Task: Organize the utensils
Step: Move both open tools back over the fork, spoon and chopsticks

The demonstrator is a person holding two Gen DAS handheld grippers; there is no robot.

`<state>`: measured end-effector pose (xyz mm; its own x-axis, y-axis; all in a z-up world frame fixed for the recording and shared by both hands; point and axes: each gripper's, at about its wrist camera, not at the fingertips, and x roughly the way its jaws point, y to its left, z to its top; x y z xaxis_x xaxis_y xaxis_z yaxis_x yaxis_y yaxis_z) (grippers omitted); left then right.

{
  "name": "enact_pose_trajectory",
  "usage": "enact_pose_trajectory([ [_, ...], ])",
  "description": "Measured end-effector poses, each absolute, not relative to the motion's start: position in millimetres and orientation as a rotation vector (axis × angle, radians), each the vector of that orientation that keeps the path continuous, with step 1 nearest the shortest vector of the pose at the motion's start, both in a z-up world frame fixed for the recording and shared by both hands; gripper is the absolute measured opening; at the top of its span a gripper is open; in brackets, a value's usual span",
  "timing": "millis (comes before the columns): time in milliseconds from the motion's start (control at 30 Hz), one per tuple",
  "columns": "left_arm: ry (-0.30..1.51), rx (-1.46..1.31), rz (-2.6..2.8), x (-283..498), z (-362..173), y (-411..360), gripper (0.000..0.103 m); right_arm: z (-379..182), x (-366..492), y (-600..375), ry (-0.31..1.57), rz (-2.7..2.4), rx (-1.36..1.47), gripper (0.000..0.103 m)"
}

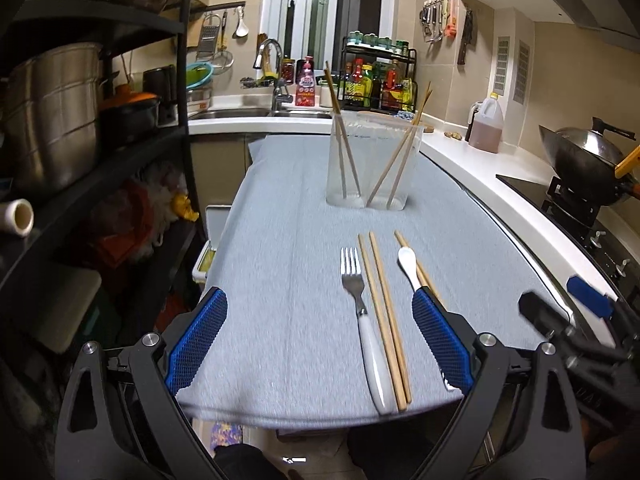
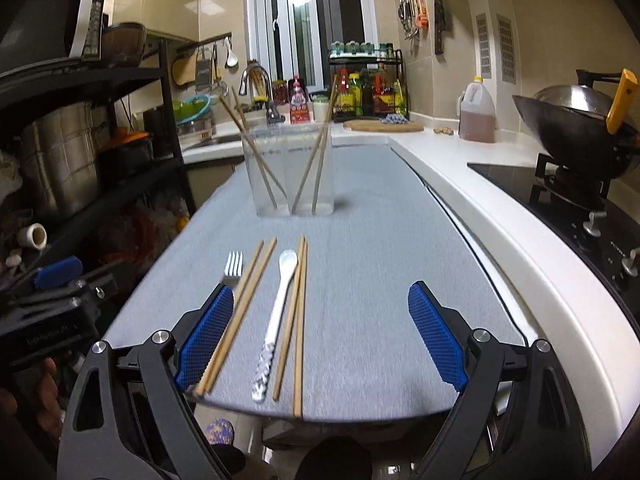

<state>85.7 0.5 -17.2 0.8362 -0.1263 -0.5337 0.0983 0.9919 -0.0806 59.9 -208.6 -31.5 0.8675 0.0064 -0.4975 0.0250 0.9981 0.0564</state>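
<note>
Both sets of fingers are spread wide and grasp nothing. Between the left gripper (image 1: 320,344) fingers lie the fork (image 1: 362,316) and a chopstick pair (image 1: 386,320); between the right gripper (image 2: 320,340) fingers lie the spoon (image 2: 278,312) and another chopstick pair (image 2: 296,320). All point lengthwise toward the clear holder (image 2: 291,172) ahead on the bench (image 2: 372,280), probably for easy pickup.
</note>
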Motion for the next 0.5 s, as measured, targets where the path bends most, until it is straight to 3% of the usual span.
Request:
enact_pose_trajectory([
  [500,0.599,-0.053,-0.089,75.2,-51.5,1.6,0.091,-76.7,63.3,-212.6,0.590,-0.039,0.024,0.087],
])
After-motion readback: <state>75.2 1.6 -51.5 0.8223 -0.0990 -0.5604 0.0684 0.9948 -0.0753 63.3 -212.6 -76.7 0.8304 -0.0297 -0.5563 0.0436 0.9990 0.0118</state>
